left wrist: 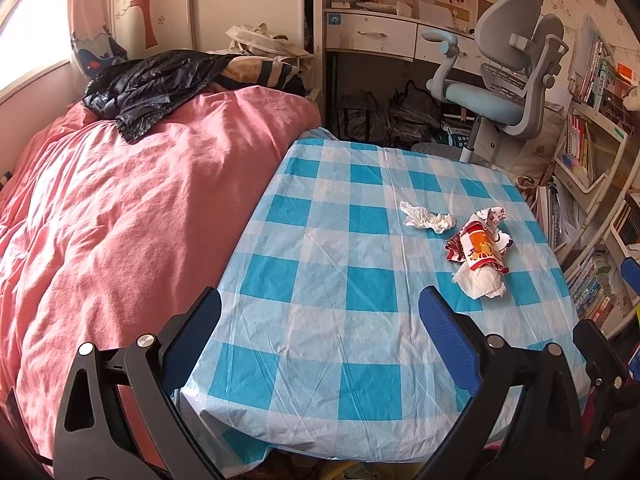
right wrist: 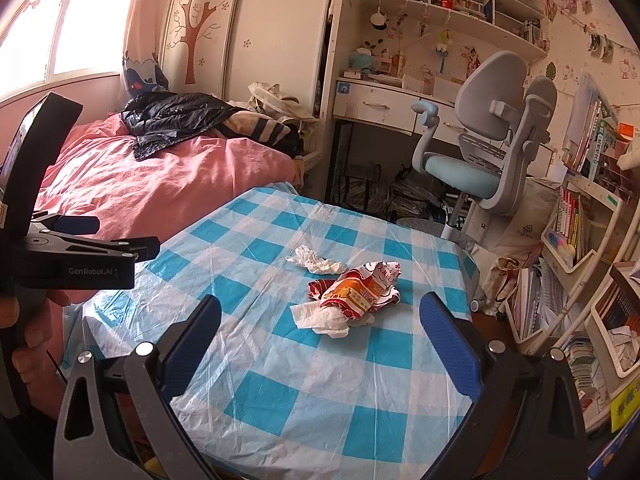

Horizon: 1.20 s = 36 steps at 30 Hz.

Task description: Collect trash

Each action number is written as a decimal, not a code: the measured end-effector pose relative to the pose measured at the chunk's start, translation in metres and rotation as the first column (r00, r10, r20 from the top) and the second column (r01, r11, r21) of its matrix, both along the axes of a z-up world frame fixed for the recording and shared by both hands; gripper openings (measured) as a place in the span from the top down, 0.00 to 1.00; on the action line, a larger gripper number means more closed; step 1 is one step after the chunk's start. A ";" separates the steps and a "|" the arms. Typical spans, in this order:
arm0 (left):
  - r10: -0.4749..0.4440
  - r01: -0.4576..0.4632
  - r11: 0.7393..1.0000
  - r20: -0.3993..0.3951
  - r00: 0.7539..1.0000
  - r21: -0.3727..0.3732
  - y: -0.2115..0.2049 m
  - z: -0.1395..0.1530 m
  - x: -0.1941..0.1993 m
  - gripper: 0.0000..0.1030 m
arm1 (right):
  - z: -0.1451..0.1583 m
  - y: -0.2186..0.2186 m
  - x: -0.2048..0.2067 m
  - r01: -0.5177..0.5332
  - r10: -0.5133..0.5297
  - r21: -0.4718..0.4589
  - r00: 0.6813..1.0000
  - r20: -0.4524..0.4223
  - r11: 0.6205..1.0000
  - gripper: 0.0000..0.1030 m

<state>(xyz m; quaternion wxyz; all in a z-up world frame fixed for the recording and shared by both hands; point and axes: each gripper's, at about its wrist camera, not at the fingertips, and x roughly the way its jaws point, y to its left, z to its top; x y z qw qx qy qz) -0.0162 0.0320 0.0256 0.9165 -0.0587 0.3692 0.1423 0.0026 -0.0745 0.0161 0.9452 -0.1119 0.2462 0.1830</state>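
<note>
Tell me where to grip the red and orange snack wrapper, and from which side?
Pinch the snack wrapper across its narrow middle from above with the right gripper, which is open and nearest. It lies long and crumpled on the checked tablecloth, over a white tissue, so its bulged middle probably gives the best hold.

A bright window (right wrist: 76, 20) lights a bed with a pink duvet (left wrist: 120, 208). Beside it stands a blue-checked table (left wrist: 320, 280), with a desk (right wrist: 380, 108), grey swivel chair (right wrist: 492, 140) and bookshelves (right wrist: 580, 220) beyond.
</note>
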 end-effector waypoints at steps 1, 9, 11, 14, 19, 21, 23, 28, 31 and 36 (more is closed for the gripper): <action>0.000 0.000 1.000 0.001 1.000 0.001 0.001 0.001 0.001 0.07 | 0.000 0.000 0.000 0.000 0.000 0.000 1.000 0.000 1.000 0.07; 0.001 -0.001 1.000 -0.002 1.000 0.001 0.000 0.000 0.000 0.07 | 0.000 0.001 0.001 -0.001 0.001 0.001 1.000 0.000 1.000 0.07; 0.001 -0.001 1.000 -0.002 1.000 0.000 0.000 0.000 0.001 0.07 | 0.000 0.001 0.001 -0.002 0.002 0.000 1.000 0.000 1.000 0.07; 0.001 -0.001 1.000 -0.002 1.000 0.000 0.001 0.001 0.002 0.07 | 0.000 0.003 0.001 -0.002 0.002 0.000 1.000 -0.001 1.000 0.07; 0.001 -0.001 1.000 -0.003 1.000 0.000 0.001 0.001 0.002 0.07 | -0.001 0.002 0.002 -0.002 0.002 0.000 1.000 0.000 1.000 0.07; 0.002 -0.002 1.000 -0.003 1.000 0.000 0.001 0.001 0.002 0.07 | -0.001 0.003 0.002 -0.003 0.003 0.000 1.000 -0.001 1.000 0.07; 0.002 -0.002 1.000 -0.004 1.000 0.000 0.001 0.001 0.002 0.07 | 0.000 0.004 0.002 -0.004 0.004 0.000 1.000 0.000 1.000 0.07; 0.002 -0.002 1.000 -0.005 1.000 0.000 0.001 0.001 0.002 0.07 | -0.001 0.005 0.002 -0.004 0.004 0.000 1.000 0.000 1.000 0.07; 0.003 -0.003 1.000 -0.005 1.000 -0.001 0.002 0.001 0.003 0.07 | -0.001 0.004 0.003 -0.005 0.005 0.001 1.000 0.000 1.000 0.07; 0.002 -0.002 1.000 -0.006 1.000 -0.001 0.002 0.001 0.003 0.07 | -0.001 0.005 0.003 -0.006 0.006 0.000 1.000 0.001 1.000 0.07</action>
